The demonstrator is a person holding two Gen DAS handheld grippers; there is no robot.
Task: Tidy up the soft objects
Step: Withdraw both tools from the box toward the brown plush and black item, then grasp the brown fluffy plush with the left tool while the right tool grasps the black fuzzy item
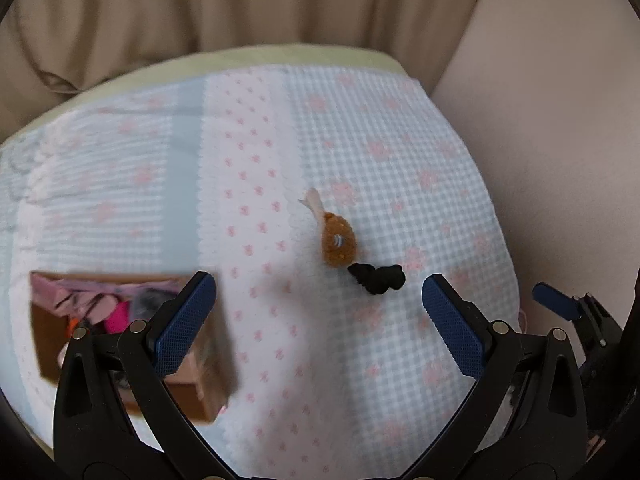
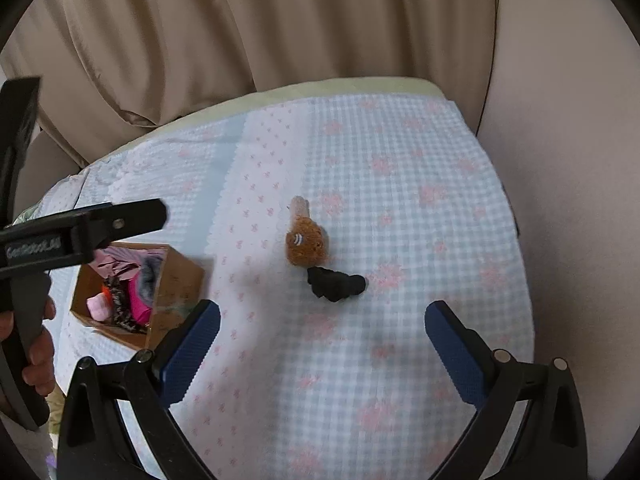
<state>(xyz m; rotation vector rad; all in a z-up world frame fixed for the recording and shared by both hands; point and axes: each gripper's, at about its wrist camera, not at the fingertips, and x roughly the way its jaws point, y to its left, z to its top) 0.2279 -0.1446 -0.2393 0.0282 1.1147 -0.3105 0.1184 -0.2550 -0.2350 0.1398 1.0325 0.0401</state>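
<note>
While two soft things wait on the cloth, most of your work looks done; the brown plush toy (image 2: pixel 306 244) lies near the middle of the checked blanket (image 2: pixel 420 208), and the black cloth bundle (image 2: pixel 336 279) touches its near end. To their left stands the cardboard box (image 2: pixel 176 276), already holding several pink and dark soft pieces. Your right gripper (image 2: pixel 322 340) hangs above the bundle with fingers spread wide and empty; your left gripper (image 1: pixel 320 316) is likewise wide open, holding nothing. I judge that only these two remain to go in.
</note>
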